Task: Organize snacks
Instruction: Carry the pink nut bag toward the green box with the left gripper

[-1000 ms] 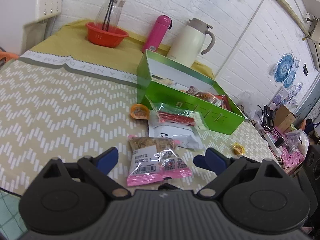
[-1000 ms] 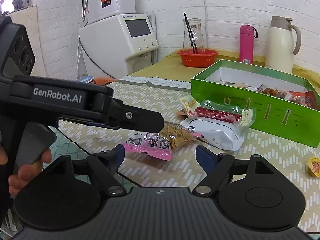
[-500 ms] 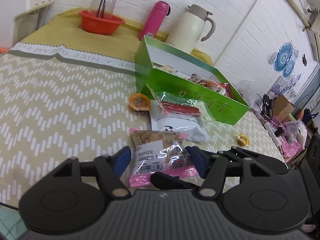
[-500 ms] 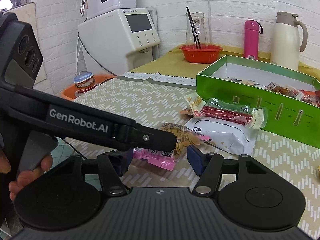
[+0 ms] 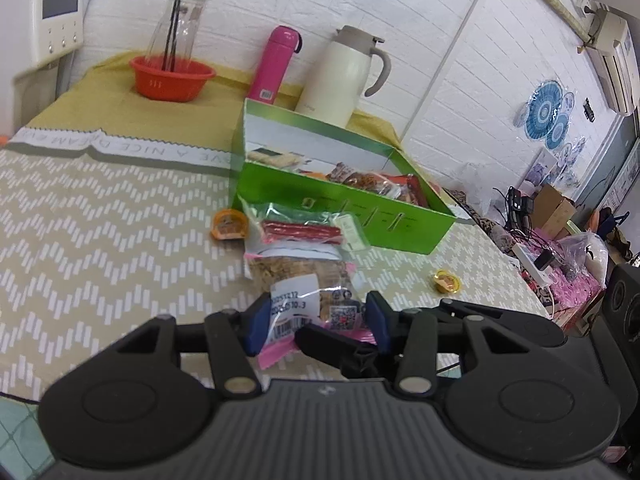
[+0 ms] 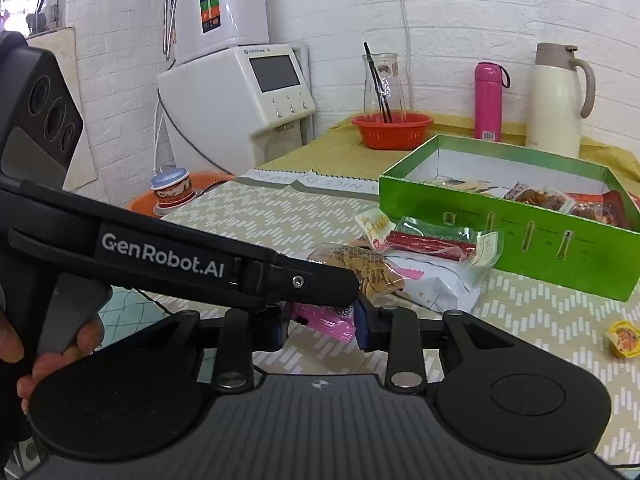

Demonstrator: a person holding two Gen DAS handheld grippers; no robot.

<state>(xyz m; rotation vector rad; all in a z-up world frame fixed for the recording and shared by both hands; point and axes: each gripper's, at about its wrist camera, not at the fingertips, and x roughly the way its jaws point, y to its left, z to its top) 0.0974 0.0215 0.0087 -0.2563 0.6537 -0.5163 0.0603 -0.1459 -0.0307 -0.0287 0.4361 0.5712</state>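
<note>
1. Near the table's front edge, the left gripper (image 5: 316, 326) clamps both blue pads on the pink-edged snack packet (image 5: 302, 284).
2. From the right, the right gripper (image 6: 320, 326) apparently pinches that packet's pink end, though the view is partly blocked.
3. Farther back sits the green box (image 5: 344, 216), holding snacks.

"GenRobot.AI" stands in white letters on the black arm of the left gripper (image 6: 320, 322), at the left of the right wrist view. The tablecloth (image 5: 100, 216) carries a grey band on its far side with white capitals, seen upside down, reading partly "A NICE DREAM". The snack packet (image 5: 304, 292) near the camera bears a white label with digits that look like "20251212" and a second line ending "10-3", beside barcodes and a QR code. Other print is too small to read.
</note>
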